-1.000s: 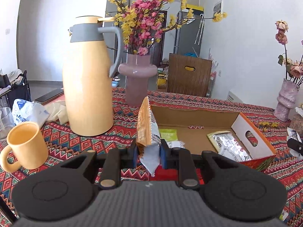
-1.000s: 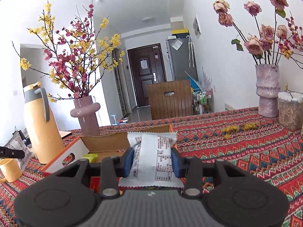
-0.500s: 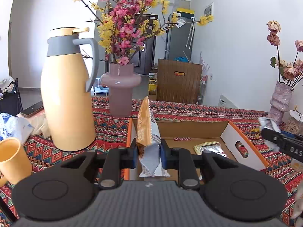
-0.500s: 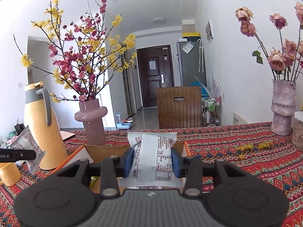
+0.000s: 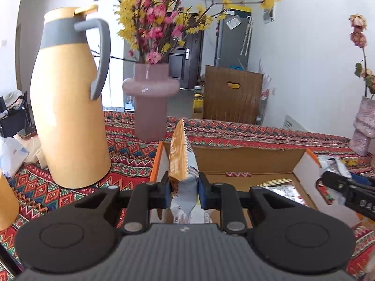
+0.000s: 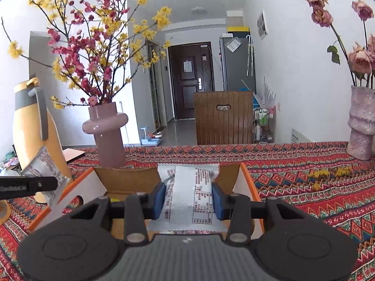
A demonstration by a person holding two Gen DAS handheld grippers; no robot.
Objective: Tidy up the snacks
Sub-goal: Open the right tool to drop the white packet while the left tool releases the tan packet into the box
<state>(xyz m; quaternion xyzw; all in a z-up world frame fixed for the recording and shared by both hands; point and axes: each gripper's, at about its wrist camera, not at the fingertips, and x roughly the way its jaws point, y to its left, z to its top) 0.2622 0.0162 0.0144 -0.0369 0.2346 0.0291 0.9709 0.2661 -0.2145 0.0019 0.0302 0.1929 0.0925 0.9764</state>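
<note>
An orange-and-white packet (image 5: 181,161) is clamped upright in the left gripper (image 5: 182,190), low centre, above the cardboard box (image 5: 246,161). A white packet (image 6: 191,192) is pinched by the right gripper (image 6: 188,200). If released together, the packets could collide or catch the rim.

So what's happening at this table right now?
A person is sorting snacks into an open cardboard box on the patterned tablecloth. The left hand-held gripper is shut on an orange-and-white snack packet held upright over the box's left end. The right hand-held gripper is shut on a white snack packet above the box. A silver packet already lies inside.
</note>
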